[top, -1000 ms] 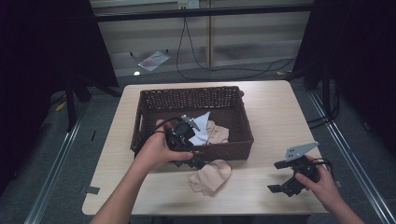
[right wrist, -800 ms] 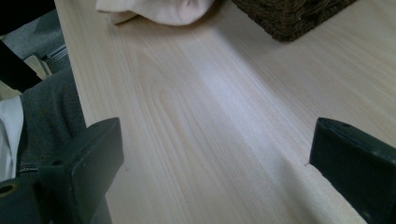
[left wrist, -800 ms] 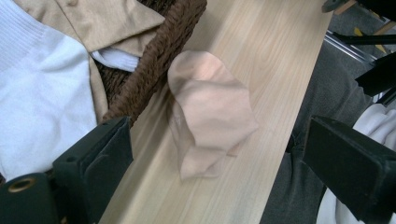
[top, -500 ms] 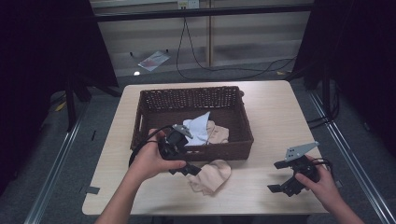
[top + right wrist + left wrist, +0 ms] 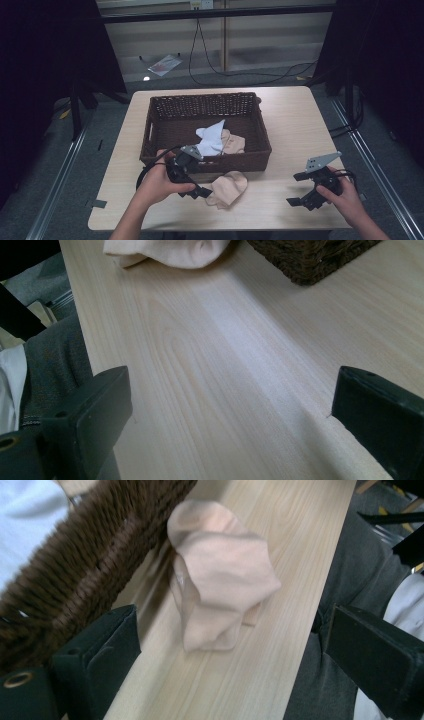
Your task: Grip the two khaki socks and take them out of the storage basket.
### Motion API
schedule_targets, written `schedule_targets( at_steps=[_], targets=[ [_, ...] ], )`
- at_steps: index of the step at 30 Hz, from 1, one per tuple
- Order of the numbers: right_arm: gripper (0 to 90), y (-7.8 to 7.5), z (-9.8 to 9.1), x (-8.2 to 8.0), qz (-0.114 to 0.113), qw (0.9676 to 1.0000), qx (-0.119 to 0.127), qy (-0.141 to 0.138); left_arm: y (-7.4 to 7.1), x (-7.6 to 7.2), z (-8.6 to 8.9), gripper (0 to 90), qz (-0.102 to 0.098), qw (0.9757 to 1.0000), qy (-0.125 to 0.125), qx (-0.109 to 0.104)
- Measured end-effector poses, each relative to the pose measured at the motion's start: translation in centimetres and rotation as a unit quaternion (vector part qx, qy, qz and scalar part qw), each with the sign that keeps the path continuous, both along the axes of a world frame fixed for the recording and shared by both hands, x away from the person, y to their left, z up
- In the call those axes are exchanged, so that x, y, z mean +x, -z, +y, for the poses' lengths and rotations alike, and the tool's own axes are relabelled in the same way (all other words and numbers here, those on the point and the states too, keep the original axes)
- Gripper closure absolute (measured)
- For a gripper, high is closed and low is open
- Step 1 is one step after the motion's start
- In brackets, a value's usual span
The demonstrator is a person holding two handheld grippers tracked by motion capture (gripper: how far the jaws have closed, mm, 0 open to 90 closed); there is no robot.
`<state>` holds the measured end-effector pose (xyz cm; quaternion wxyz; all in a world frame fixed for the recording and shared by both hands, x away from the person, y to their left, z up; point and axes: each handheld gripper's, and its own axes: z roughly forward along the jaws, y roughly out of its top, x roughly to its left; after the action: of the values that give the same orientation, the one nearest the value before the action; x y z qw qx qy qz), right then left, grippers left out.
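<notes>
- High view: the left claw [image 5: 197, 190] sits low over the pale wooden tabletop [image 5: 290, 125], just in front of the near wall of the dark brown woven wicker basket [image 5: 162, 150], with its jaws spread wide and holding nothing.
- The crumpled peach-coloured sock [image 5: 227, 187] lies on the tabletop just beside that claw, toward the person's right, its far end close against the basket's near wall.
- The right claw [image 5: 305, 192] rests well apart from the sock near the tabletop's right front corner, also spread wide and empty, so the left hand [image 5: 157, 182] is much the nearer one.
- Left gripper view: the sock [image 5: 220, 575] lies straight ahead between the two black jaws, its long axis running away from the camera alongside the basket wall [image 5: 90, 565]; my judgement is that a short push forward would bring the jaws around its near end.
- That view also shows the folds of the sock, which are too small to read from above.
- Only from above can one see inside the basket, where a white cloth piece [image 5: 211, 137] lies over another peach-coloured garment [image 5: 234, 142].
- Right gripper view: bare wood between the jaws, the sock's edge [image 5: 170, 252] far ahead.
</notes>
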<state>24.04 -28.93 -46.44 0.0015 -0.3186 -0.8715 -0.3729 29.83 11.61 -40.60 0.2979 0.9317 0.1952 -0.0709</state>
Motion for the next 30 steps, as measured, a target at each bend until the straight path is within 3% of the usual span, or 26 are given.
schedule_targets(
  at_steps=[12,16,21,30],
  targets=[
    [2.1,0.0,0.0,0.0,-0.002,1.0000,0.004,-0.002,2.7,-0.4,0.7,6.4,-0.007,1.0000,0.001,-0.005],
    [2.0,0.0,0.0,0.0,-0.002,1.0000,0.004,-0.002,3.0,-0.5,1.1,6.4,-0.020,0.9998,0.000,-0.010],
    [2.0,0.0,0.0,0.0,-0.002,1.0000,0.002,-0.004,3.6,-0.7,1.5,6.4,-0.020,0.9997,-0.010,-0.009],
    [2.1,-0.1,0.0,-0.1,-0.001,1.0000,0.001,-0.004,4.6,-0.7,2.1,5.9,-0.023,0.9997,-0.006,-0.002]
  ],
)
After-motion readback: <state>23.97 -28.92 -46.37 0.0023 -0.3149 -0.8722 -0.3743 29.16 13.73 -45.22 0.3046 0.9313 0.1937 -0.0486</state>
